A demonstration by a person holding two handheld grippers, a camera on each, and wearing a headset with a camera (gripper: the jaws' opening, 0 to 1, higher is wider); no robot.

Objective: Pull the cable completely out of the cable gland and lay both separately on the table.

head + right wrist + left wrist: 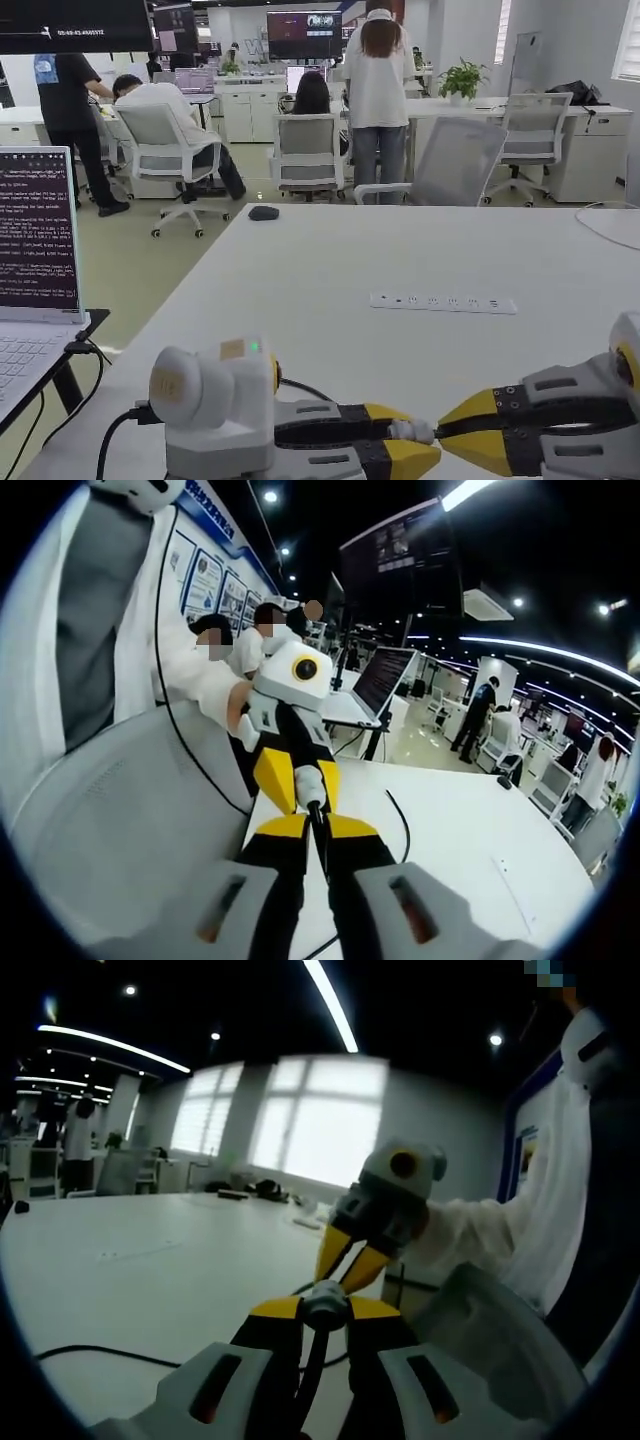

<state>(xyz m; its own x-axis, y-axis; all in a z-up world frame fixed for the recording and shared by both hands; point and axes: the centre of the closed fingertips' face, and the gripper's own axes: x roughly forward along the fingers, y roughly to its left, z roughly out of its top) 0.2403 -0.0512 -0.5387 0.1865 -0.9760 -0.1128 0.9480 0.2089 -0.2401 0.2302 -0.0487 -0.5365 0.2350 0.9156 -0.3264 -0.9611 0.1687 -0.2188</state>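
A small pale grey cable gland (411, 431) hangs just above the white table's (400, 260) near edge. My left gripper (404, 446) is shut on the cable gland (325, 1303), coming in from the left. A thin black cable (318, 818) leaves the gland (310, 792) and runs straight into my right gripper (320, 832), which is shut on it. The two pairs of yellow tips nearly meet, nose to nose. In the left gripper view my right gripper (345, 1260) faces me. More black cable (300, 388) curves behind the left jaws over the table.
A flush power strip (443, 302) lies mid-table and a dark mouse (264, 212) sits at the far edge. A laptop (35, 250) stands on a stand at the left. Office chairs (305, 150) and people stand beyond the table. A person in white stays close behind the grippers.
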